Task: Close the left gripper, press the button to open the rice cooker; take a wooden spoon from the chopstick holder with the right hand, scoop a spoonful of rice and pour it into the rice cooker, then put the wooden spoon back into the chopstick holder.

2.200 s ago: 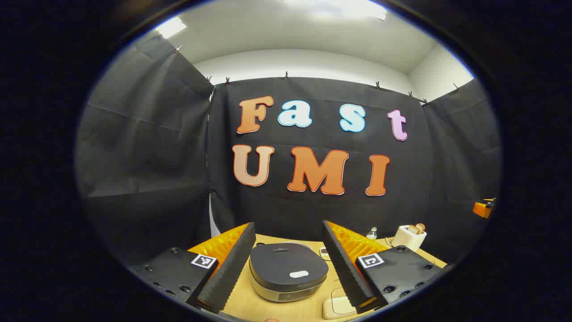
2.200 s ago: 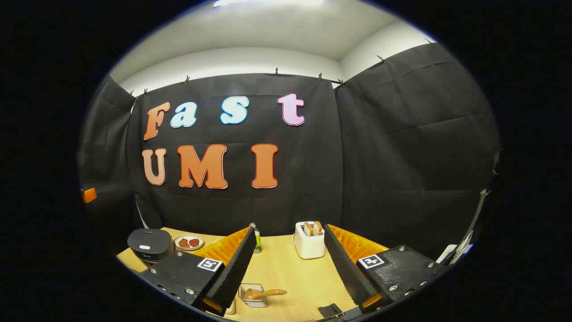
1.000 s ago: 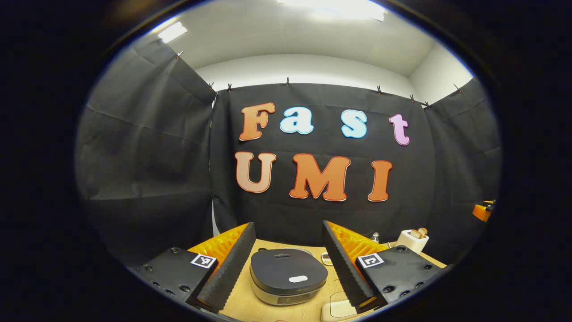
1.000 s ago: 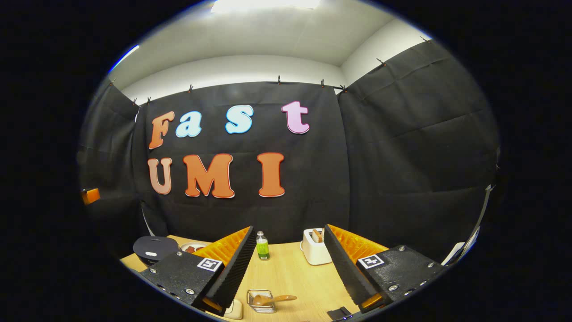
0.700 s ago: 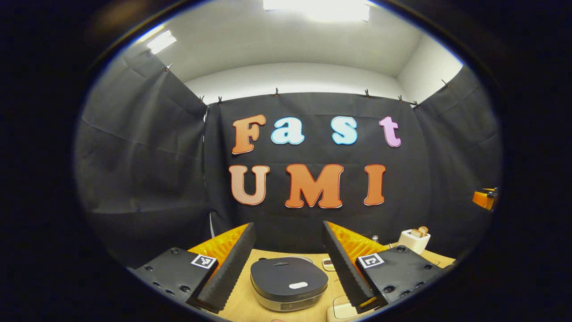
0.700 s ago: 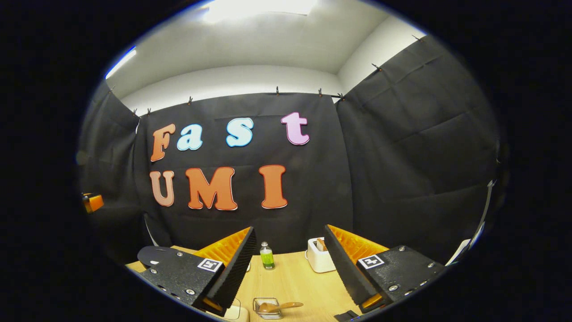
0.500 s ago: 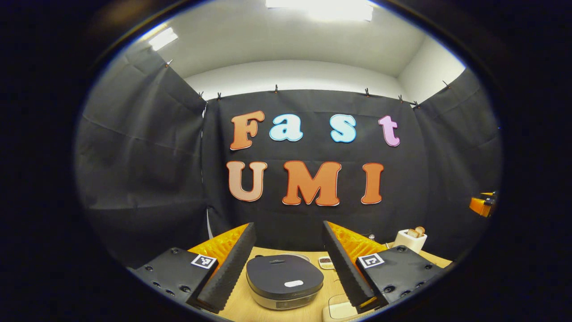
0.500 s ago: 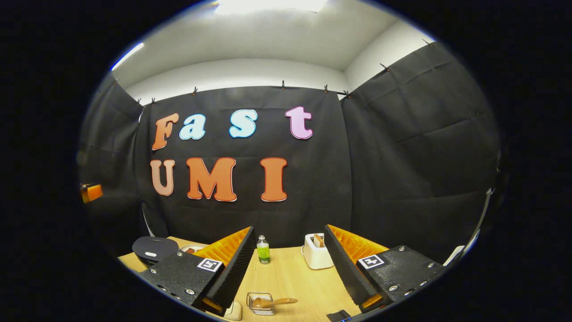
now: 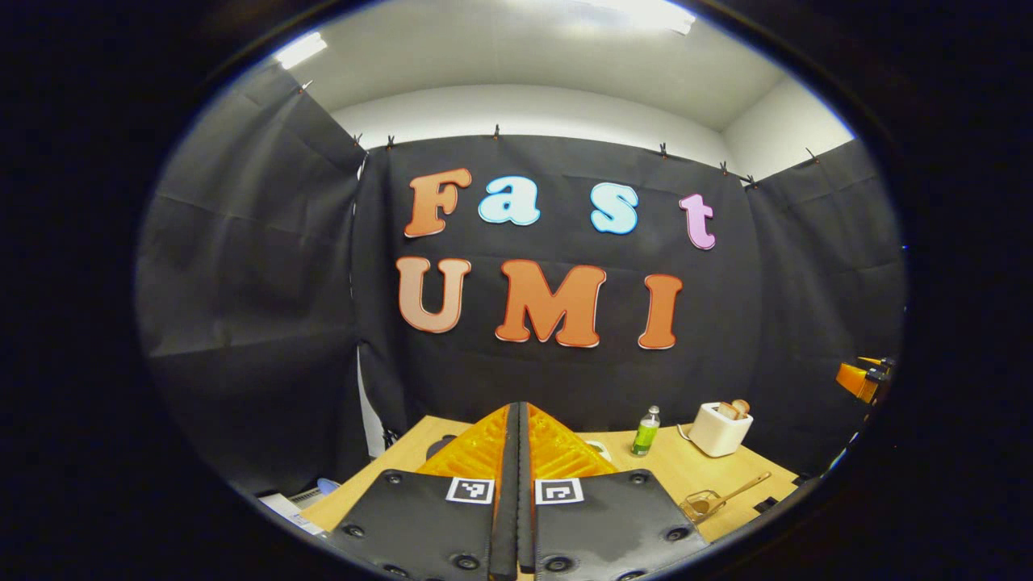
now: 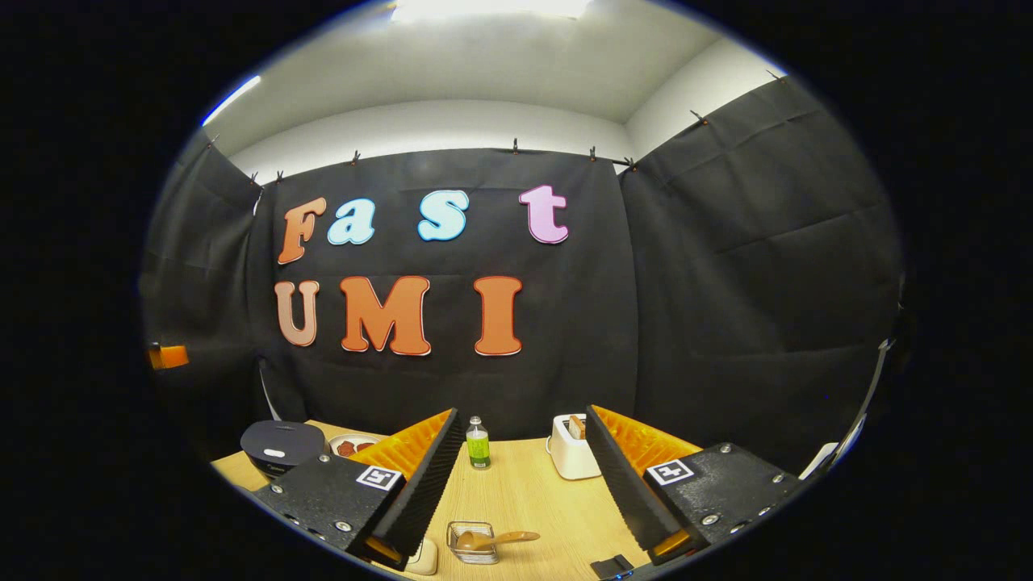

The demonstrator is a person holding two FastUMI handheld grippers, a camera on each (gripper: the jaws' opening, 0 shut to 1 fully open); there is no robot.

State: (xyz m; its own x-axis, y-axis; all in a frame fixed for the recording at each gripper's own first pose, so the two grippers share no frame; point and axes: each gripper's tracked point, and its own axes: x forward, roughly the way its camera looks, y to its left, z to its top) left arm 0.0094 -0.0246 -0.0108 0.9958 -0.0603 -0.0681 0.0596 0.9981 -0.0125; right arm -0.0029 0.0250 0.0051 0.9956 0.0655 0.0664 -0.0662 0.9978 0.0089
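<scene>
Here a pale wooden bench (image 10: 524, 492) stands inside black cloth walls. The left gripper (image 9: 517, 492) has its jaws pressed together, holding nothing. The right gripper (image 10: 520, 484) has jaws wide apart, empty. Between them, near the front edge, the wooden spoon (image 10: 492, 538) lies across the chopstick holder (image 10: 470, 541), handle pointing right. The rice cooker (image 10: 282, 445) sits far left, lid down; bare bench lies between.

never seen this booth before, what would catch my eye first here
In the left gripper view, the left gripper has its fingers pressed together with nothing between them. In the right gripper view, the closed dark rice cooker sits at the table's left, a white toaster stands at the back, and a wooden spoon rests in a small clear holder up front.
</scene>
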